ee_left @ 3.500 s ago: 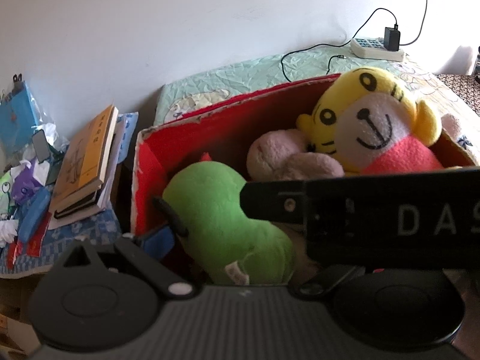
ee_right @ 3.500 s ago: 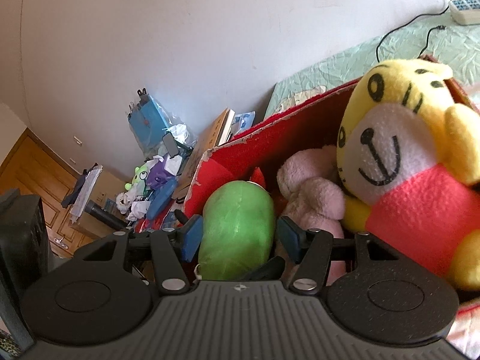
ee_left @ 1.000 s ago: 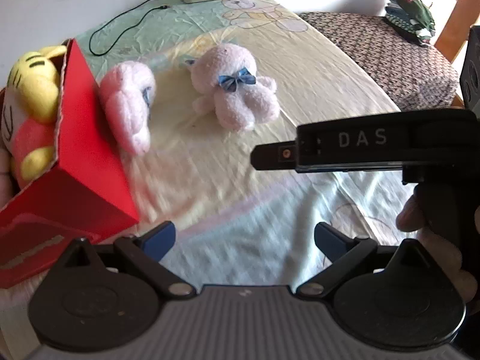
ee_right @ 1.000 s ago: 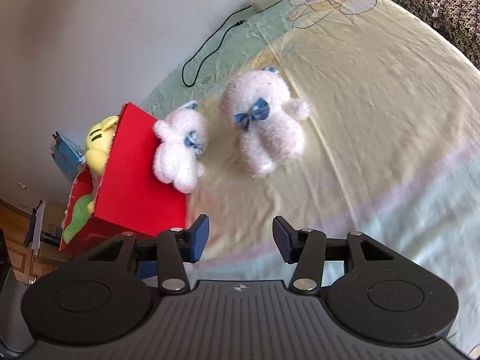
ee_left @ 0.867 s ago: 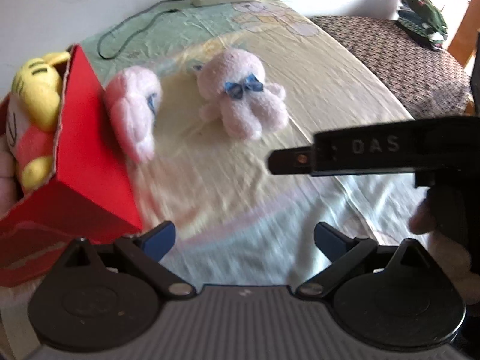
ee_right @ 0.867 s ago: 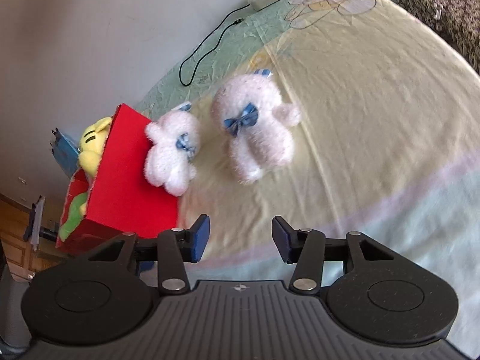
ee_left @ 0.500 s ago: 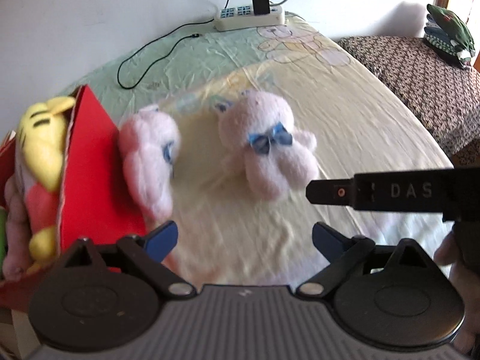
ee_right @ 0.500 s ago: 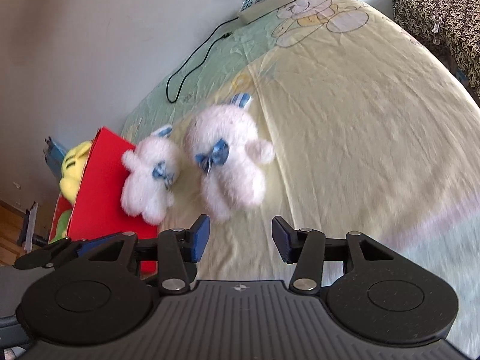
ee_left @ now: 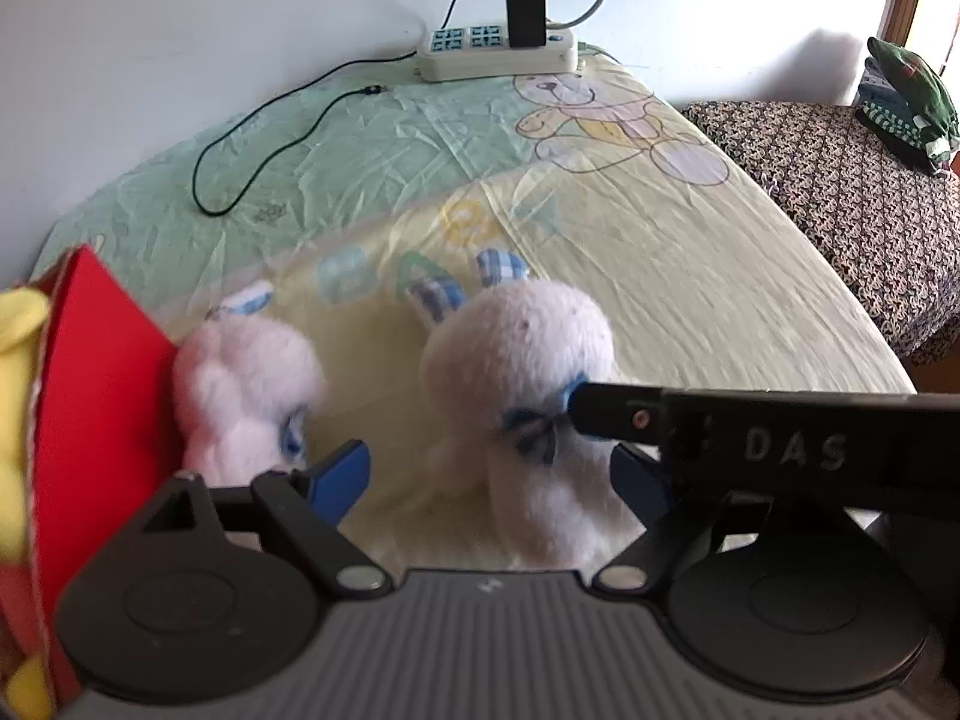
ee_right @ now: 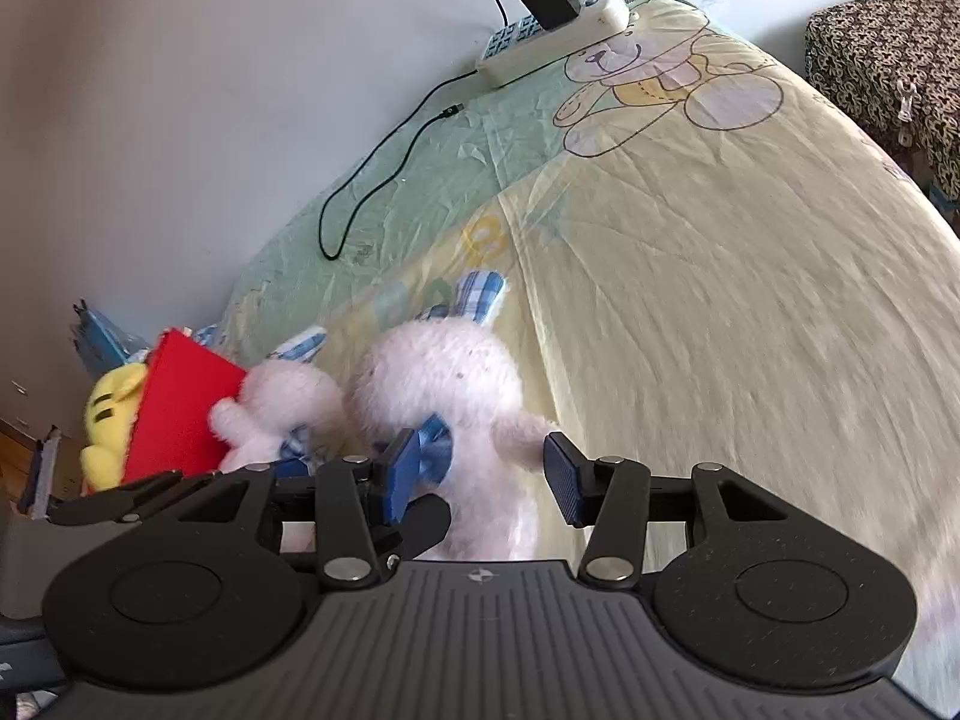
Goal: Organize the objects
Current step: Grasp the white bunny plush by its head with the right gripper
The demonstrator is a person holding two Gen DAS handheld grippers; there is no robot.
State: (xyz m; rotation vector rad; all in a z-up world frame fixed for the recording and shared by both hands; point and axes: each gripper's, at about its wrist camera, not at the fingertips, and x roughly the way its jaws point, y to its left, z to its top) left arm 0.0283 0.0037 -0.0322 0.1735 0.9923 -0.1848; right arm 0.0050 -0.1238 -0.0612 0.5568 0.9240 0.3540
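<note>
- On the bedsheet (ee_left: pixel 690 276), two pink plush rabbits are lying: the larger rabbit (ee_left: pixel 522 396) in the middle and the smaller rabbit (ee_left: pixel 246 390) just beside it, leaning against the outer wall of the one red box (ee_left: pixel 96 372).
- One yellow plush tiger (ee_right: pixel 111 420) is sitting inside that box, only partly showing.
- Both tongs are standing released: the left gripper (ee_left: pixel 489 480) and the right gripper (ee_right: pixel 483 474) are each straddling the larger rabbit's body with jaws spread, and whether the pads are touching the fur is unclear through the blur.
- The right gripper's black bar is crossing the left view, covering the rabbit's right side.
- At the far edge by the wall, one power strip (ee_left: pixel 498 51) is lying with one black charger (ee_left: pixel 526 6) plugged in and a cable (ee_left: pixel 270 132) trailing over the sheet.
- Compared with half a second ago, both grippers are sitting closer to the larger rabbit, which is now filling more of each view.
</note>
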